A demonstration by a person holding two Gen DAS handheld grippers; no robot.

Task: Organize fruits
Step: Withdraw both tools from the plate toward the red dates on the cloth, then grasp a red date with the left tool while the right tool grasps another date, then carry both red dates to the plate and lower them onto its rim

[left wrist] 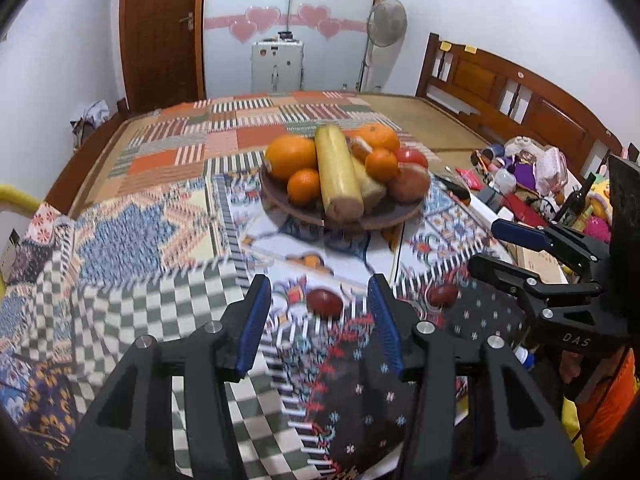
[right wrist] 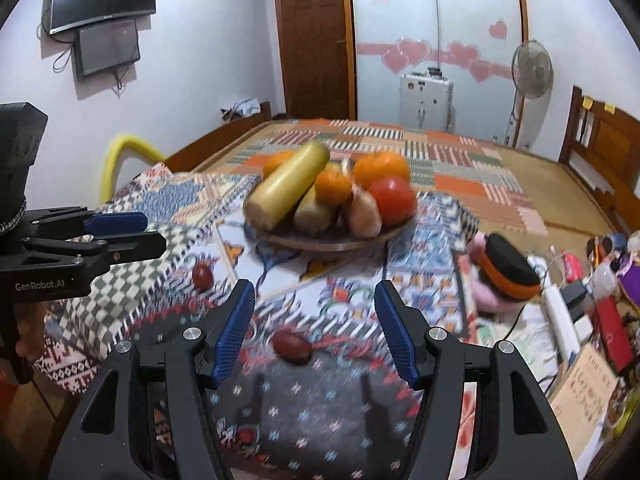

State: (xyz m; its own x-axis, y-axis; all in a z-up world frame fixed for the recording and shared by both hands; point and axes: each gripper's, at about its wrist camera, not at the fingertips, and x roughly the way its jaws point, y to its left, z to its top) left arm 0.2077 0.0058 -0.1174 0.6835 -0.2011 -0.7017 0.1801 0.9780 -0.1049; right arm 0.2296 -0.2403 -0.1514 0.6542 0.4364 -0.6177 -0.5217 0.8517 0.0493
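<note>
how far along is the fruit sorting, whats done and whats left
Mostly done: oranges, a tomato and long yellow produce are piled in the wooden bowl. In hand: nothing; the left gripper and right gripper are both open and empty. Left: two small dark red fruits on the cloth, one in front of the left gripper, the other in front of the right gripper.

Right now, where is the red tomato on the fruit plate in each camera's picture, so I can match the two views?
Left wrist view: the tomato sits at the plate's right back edge, above centre, partly hidden by a small orange.
Right wrist view: it sits at the plate's right front, near the picture's centre.
Shared landmark: the long yellow squash lying across the brown plate.
</note>
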